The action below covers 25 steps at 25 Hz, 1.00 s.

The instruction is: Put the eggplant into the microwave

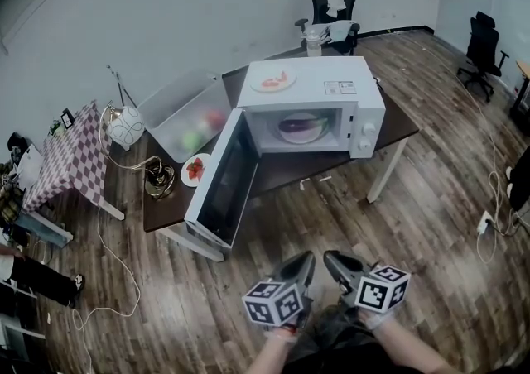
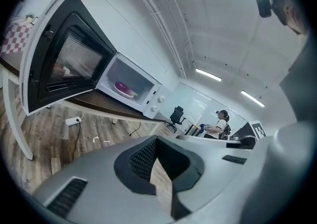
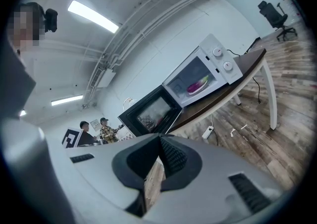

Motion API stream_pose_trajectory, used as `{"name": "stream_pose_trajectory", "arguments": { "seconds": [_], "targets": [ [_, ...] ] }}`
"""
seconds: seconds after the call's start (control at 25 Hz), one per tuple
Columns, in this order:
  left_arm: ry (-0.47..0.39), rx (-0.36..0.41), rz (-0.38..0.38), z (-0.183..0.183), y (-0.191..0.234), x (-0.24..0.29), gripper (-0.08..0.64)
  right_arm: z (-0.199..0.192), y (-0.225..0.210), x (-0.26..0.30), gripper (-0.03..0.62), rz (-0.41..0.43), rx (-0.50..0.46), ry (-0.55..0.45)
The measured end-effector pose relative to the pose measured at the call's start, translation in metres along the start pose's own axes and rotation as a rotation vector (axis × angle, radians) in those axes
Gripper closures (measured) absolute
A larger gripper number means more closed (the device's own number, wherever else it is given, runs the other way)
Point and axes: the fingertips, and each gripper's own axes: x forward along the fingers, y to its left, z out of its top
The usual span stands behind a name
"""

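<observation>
one eggplant (image 1: pixel 300 125) is seen lying on a pale plate (image 1: pixel 281 134) inside the cavity of the white microwave (image 1: pixel 331 87), roughly centred and apart from the cavity walls. the placing step is therefore judged to be done. the microwave door (image 1: pixel 224 182) is swung wide open to the left, past the front edge of the dark tabletop (image 1: pixel 290 170).

on top of the microwave a second plate with pinkish food (image 1: pixel 273 80) is set. to the left of the door, a small plate with red pieces (image 1: pixel 195 169) and a clear plastic bin (image 1: pixel 186 116) are seen on the tabletop.

both grippers are held low and close to the person's body, well apart from the tabletop and above the wooden floor (image 1: pixel 331 215). the left gripper (image 2: pixel 155 140) is closed with nothing between its jaws, only a sliver of floor being visible behind the pads. the right gripper (image 3: pixel 159 139) is closed in the same way and is likewise empty.

if anything is left to do, it is judged to be the shutting of the door. that would call for the tabletop to be approached, and for the door's outer edge to be pushed round to the right by a closed gripper until it latches. care would be needed so that the small plate near the door is not knocked.
</observation>
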Motion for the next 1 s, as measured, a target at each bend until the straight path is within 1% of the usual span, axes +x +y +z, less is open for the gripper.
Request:
{"name": "stream_pose_trajectory", "arguments": {
  "seconds": [0.56,0.8,1.0],
  "targets": [
    [0.041,-0.003,-0.023,-0.038,-0.014,-0.030,0.560,-0.036,0.016,-0.031,0.593,-0.031,0.021,-0.017],
    [0.036,0.000,-0.031,-0.040,-0.022,-0.037,0.560,-0.043,0.016,-0.042,0.594,-0.068,0.009,-0.012],
    [0.020,0.018,-0.029,-0.038,-0.023,-0.045,0.560,-0.043,0.028,-0.042,0.594,-0.049,0.009,-0.021]
  ]
}}
